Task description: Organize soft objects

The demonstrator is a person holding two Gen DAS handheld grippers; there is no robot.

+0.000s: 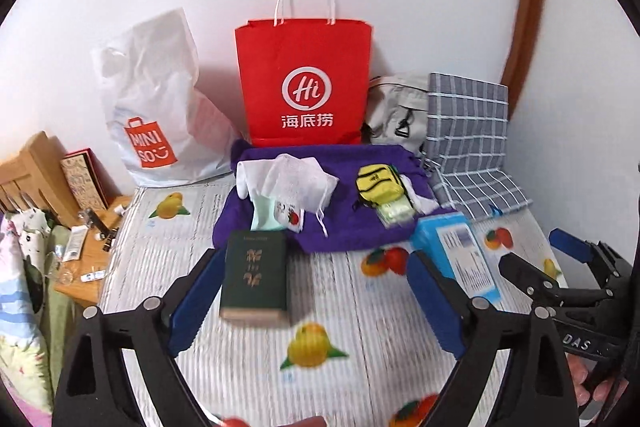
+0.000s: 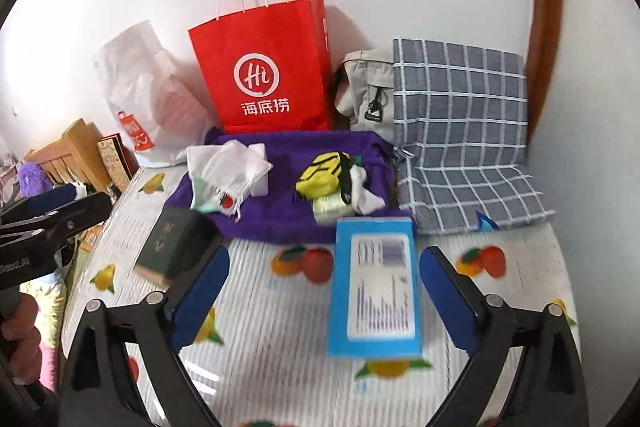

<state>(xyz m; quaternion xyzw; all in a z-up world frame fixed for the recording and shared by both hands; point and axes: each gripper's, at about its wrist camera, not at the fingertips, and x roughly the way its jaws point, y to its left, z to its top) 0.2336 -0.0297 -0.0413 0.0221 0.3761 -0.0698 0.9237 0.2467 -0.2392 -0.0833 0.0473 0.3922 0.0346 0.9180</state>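
A purple towel lies spread on the fruit-print table cover. On it sit a white mesh cloth pile with a strawberry-print sock, and a yellow pouch with white socks. A dark green box and a blue box lie in front. My left gripper is open, the green box between its fingers. My right gripper is open around the blue box.
A red paper bag, a white plastic Miniso bag, a beige backpack and a folded grey checked cloth stand against the wall. A wooden bedside stand with small items is on the left.
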